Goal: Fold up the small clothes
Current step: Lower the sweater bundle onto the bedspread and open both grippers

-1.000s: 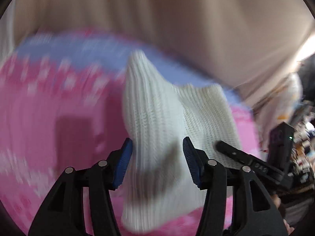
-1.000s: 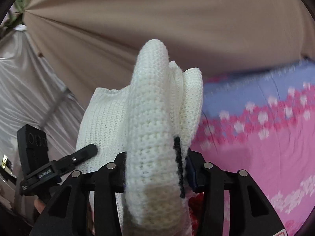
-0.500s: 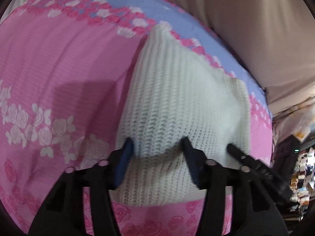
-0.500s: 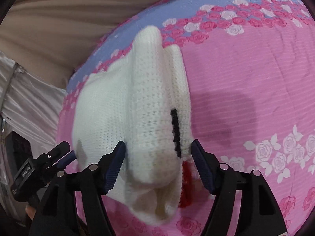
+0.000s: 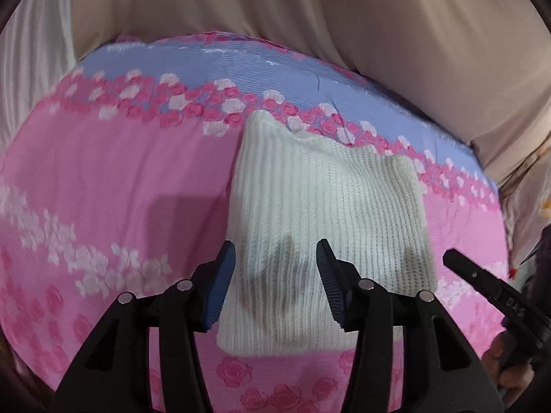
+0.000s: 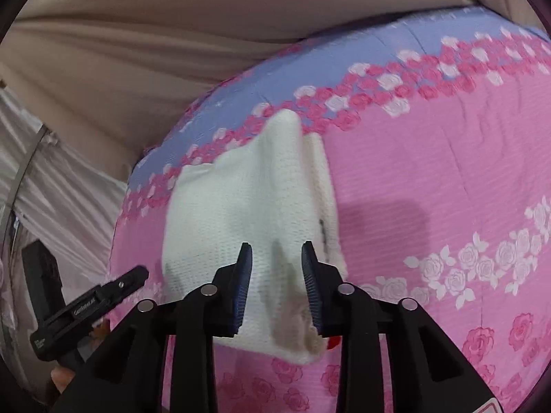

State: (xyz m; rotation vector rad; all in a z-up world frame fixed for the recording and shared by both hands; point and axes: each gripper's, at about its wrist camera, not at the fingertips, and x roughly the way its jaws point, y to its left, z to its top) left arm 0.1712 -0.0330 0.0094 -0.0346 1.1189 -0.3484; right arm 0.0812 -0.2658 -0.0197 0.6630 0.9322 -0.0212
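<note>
Folded white knit [image 5: 327, 220] flat on pink floral bed [image 5: 103, 189]; left tool [image 5: 275, 285] and right tool [image 6: 276, 285] both apart, gripping nothing.

Ribbed white knit garment [image 5: 327, 213], soft and matt, pink rose-print bedsheet [image 5: 103, 179] of finely textured woven cloth, beige curtain [image 5: 310, 10] of smooth draped fabric, matt black gripper arms, probably plastic, ridged blue pads [image 6: 242, 285], small shiny metal studs
</note>
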